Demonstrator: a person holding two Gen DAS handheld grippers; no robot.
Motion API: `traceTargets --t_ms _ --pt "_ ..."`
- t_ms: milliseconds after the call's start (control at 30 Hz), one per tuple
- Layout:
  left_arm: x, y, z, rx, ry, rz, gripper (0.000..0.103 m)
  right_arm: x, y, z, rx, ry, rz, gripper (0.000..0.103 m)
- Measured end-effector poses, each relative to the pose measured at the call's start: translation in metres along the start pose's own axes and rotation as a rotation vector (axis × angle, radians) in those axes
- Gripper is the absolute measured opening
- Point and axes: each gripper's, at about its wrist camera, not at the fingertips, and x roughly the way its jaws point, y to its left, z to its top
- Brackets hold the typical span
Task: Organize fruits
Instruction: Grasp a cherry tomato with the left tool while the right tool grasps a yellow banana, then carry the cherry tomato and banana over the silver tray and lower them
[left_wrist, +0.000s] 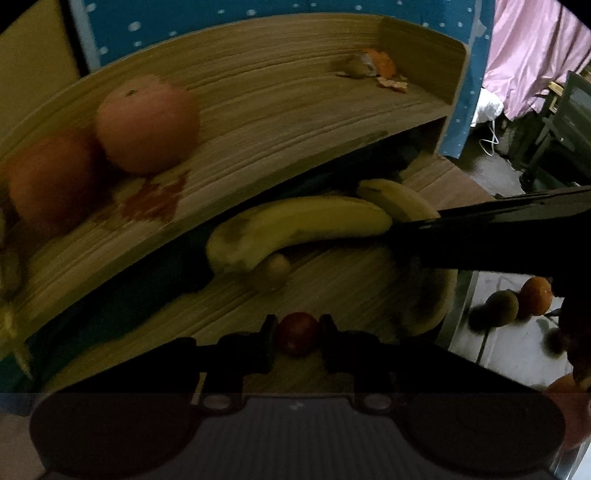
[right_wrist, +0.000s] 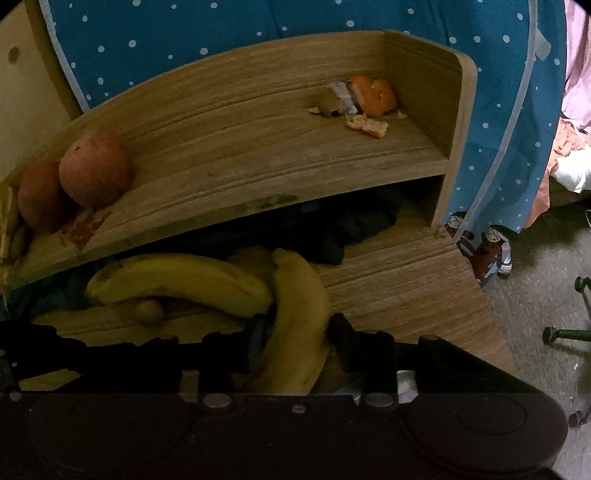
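Observation:
A two-tier wooden shelf carries the fruit. Two reddish apples sit at the left of its upper tier. My right gripper is shut on a yellow banana, which points away from me over the lower board. A second banana lies crosswise to its left, with a small tan round fruit in front of it. My left gripper is shut on a small dark red round fruit, low over the lower board in front of the crosswise banana.
Orange peel and scraps lie at the right end of the upper tier. Dark cloth fills the gap under it. A pale tray at the right holds several fruits. Blue dotted fabric hangs behind the shelf. The floor is to the right.

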Motion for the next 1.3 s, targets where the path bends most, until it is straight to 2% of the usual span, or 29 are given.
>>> traceTargets --t_ms 267,500,767,1000,1300 --pt "-0.009 0.014 -0.009 -0.034 -0.008 0.011 0.026 -0.005 0.0 0.001 0.097 0.0 -0.029 0.037" --pt "-0.021 0.023 -0.013 -0.034 -0.04 -0.002 0.026 -0.024 0.003 -0.003 0.176 -0.057 -0.041 0.035" --pt "-0.036 0.029 -0.019 -0.026 -0.067 -0.013 0.026 -0.049 0.018 -0.02 0.224 -0.113 -0.017 0.035" --pt "-0.06 0.036 -0.034 -0.004 -0.095 -0.03 0.026 -0.077 0.034 -0.037 0.257 -0.16 -0.015 0.035" --pt "-0.095 0.036 -0.049 0.05 -0.149 -0.079 0.026 -0.135 0.052 -0.059 0.29 -0.238 -0.068 0.035"
